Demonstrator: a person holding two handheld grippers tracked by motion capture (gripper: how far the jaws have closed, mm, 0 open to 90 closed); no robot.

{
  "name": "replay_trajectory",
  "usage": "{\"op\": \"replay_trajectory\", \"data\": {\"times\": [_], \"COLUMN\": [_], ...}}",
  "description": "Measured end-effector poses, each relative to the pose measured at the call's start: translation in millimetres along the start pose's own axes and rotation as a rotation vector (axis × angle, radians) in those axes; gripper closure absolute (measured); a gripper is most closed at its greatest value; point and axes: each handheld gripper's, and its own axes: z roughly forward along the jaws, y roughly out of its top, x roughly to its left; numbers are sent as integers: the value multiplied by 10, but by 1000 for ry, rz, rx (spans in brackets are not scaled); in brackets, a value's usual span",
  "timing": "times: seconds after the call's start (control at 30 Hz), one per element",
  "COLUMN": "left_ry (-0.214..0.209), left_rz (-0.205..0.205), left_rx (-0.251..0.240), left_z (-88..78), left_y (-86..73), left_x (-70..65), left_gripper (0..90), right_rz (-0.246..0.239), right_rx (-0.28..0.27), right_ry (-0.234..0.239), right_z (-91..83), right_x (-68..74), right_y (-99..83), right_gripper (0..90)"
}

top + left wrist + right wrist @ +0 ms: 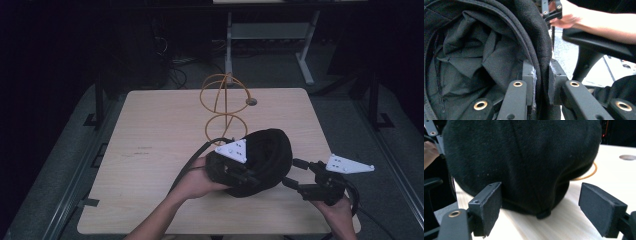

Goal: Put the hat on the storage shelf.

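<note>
A black fabric hat point(270, 152) rests near the front of the wooden table point(150, 130), tipped on its side. My left gripper point(245, 177) is shut on the hat's rim; in the left gripper view the cloth edge point(541, 57) is pinched between its two pads, with the hat's lining point(474, 50) to the left. To the right of the hat, my right gripper point(295, 173) is open. In the right gripper view its jaws point(544, 207) stand wide apart on either side of the hat's crown point(524, 157), not touching it.
An orange wire stand point(223, 107) with looped rings rises behind the hat; part of its base ring point(594, 171) shows in the right gripper view. A small grey disc point(251, 101) lies by it. Desk legs and cables stand beyond the table's far edge.
</note>
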Motion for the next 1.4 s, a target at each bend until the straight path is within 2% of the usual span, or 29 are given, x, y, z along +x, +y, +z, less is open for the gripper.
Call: {"op": "replay_trajectory", "data": {"times": [0.1, 0.13, 0.17, 0.2, 0.23, 0.27, 0.33, 0.37, 0.4, 0.47, 0.63, 0.8, 0.93, 1.17, 1.2, 1.23, 1.27, 1.3, 1.4], "left_ry": [-12, -30, -30, -55, -55, -68, -59, -59, -57, -52, -37, -13, 23, 59, 78, 78, 108, 108, 146], "left_rz": [11, 20, 20, 35, 35, 46, 46, 46, 39, 30, 9, 6, -5, -24, -26, -26, -24, -24, -24], "left_rx": [-6, -18, -18, -23, -23, -33, -44, -44, -59, -75, -97, -96, -94, -98, -97, -97, -85, -85, -73], "left_z": [9, 23, 23, 42, 42, 63, 62, 62, 50, 23, -34, -90, -136, -175, -197, -197, -217, -217, -257], "left_y": [41, 76, 76, 104, 104, 128, 139, 139, 133, 120, 80, 40, 5, -35, -46, -46, -52, -52, -82], "left_x": [-10, -24, -24, -46, -46, -69, -69, -69, -56, -41, -16, -15, -16, 11, 21, 21, 25, 25, 30], "left_gripper": [782, 782, 783, 783, 783, 782, 778, 778, 778, 775, 760, 731, 699, 635, 619, 605, 594, 581, 552], "right_rz": [-13, -11, -11, 0, 0, 3, -8, -8, -39, -50, -56, -71, -86, -109, -116, -116, -125, -125, -132], "right_rx": [-20, -46, -46, -71, -71, -83, -94, -94, -105, -114, -137, -142, -137, -137, -135, -135, -132, -132, -127], "right_ry": [-12, -11, -11, 2, 2, 22, 27, 27, 13, 3, -8, -20, -15, -22, -25, -25, -32, -32, -43], "right_z": [-21, -43, -43, -49, -49, -46, -45, -45, -52, -68, -106, -128, -154, -190, -191, -191, -188, -188, -189], "right_x": [11, 17, 17, 8, 8, 10, 31, 31, 68, 89, 123, 182, 218, 285, 292, 292, 299, 299, 300], "right_y": [22, 35, 35, 39, 39, 37, 42, 42, 50, 64, 115, 185, 251, 419, 447, 447, 508, 508, 617], "right_gripper": [196, 232, 232, 303, 303, 390, 566, 566, 741, 840, 863, 867, 869, 870, 870, 870, 870, 870, 871]}}
